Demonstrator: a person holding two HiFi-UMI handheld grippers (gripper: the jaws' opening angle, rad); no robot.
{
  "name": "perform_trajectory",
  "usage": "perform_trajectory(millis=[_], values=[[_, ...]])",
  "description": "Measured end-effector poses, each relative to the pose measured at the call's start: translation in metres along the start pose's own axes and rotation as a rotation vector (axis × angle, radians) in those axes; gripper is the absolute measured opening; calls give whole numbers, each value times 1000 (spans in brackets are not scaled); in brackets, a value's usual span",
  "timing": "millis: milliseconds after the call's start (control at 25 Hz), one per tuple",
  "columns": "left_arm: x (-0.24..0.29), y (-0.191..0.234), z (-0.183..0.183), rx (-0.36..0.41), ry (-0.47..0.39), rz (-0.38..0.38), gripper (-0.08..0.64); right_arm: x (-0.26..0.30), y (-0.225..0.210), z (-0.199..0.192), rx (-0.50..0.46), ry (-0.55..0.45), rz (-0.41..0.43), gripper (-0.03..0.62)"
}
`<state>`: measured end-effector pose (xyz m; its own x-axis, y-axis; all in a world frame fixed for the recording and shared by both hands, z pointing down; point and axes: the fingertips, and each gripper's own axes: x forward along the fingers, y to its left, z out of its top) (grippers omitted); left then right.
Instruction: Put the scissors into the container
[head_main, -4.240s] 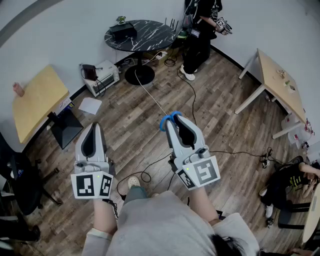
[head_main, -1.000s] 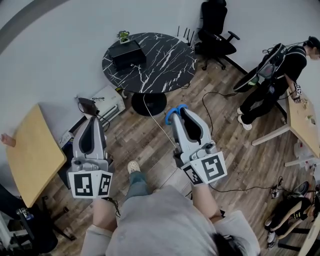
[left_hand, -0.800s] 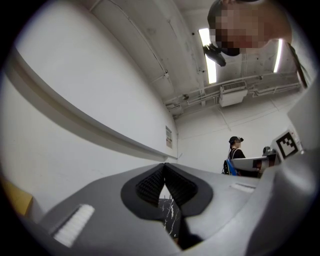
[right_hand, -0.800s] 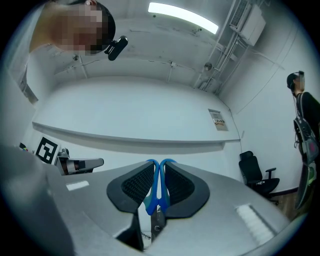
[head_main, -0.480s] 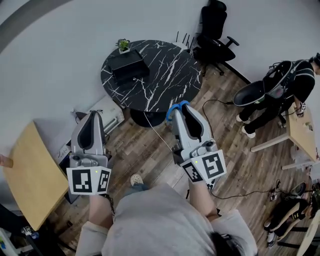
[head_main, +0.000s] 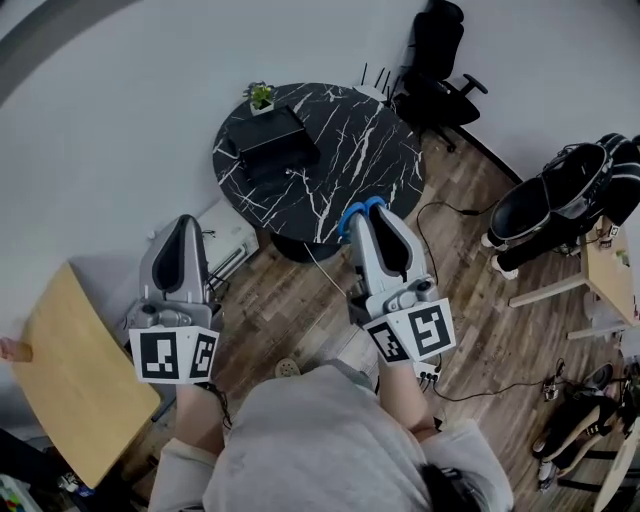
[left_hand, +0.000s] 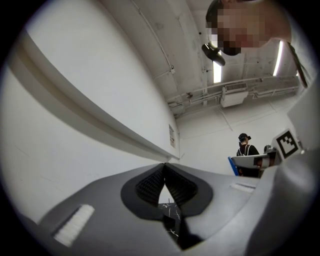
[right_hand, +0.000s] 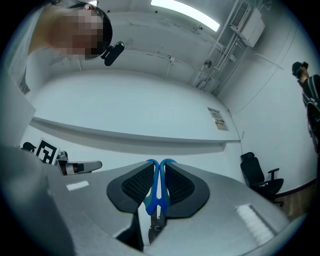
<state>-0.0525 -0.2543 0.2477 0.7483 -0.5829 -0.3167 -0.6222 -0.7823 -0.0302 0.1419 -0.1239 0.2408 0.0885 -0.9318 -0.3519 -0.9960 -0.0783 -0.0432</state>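
My right gripper (head_main: 366, 212) is shut on blue-handled scissors (head_main: 353, 215); their handle loops stick out past the jaw tips over the near edge of a round black marble table (head_main: 355, 160). In the right gripper view the scissors (right_hand: 157, 192) sit pinched between the pads, blades pointing back toward the camera. My left gripper (head_main: 182, 226) is shut with nothing in it, held left of the table above the floor; its pads (left_hand: 150, 183) meet at the tip. A black box-like container (head_main: 278, 138) rests on the table's far left part.
A small potted plant (head_main: 261, 96) stands behind the black box. A black office chair (head_main: 436, 55) is beyond the table. A wooden table (head_main: 70, 372) is at lower left. A bent-over person (head_main: 570, 195) is at right. Cables (head_main: 470, 385) trail over the wood floor.
The view has closed in on the black marble table, which now lies right beyond the right gripper's tip. Both grippers keep their grip state. The person at right has bent over.
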Motion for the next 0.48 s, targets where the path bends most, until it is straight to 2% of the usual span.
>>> perform_trajectory(millis=[360, 480], values=[[32, 19, -45, -75, 62, -3, 58, 28, -17, -34, 7, 63, -27, 72], [47, 29, -55, -59, 64, 7, 58, 47, -27, -49, 21, 68, -22, 72]])
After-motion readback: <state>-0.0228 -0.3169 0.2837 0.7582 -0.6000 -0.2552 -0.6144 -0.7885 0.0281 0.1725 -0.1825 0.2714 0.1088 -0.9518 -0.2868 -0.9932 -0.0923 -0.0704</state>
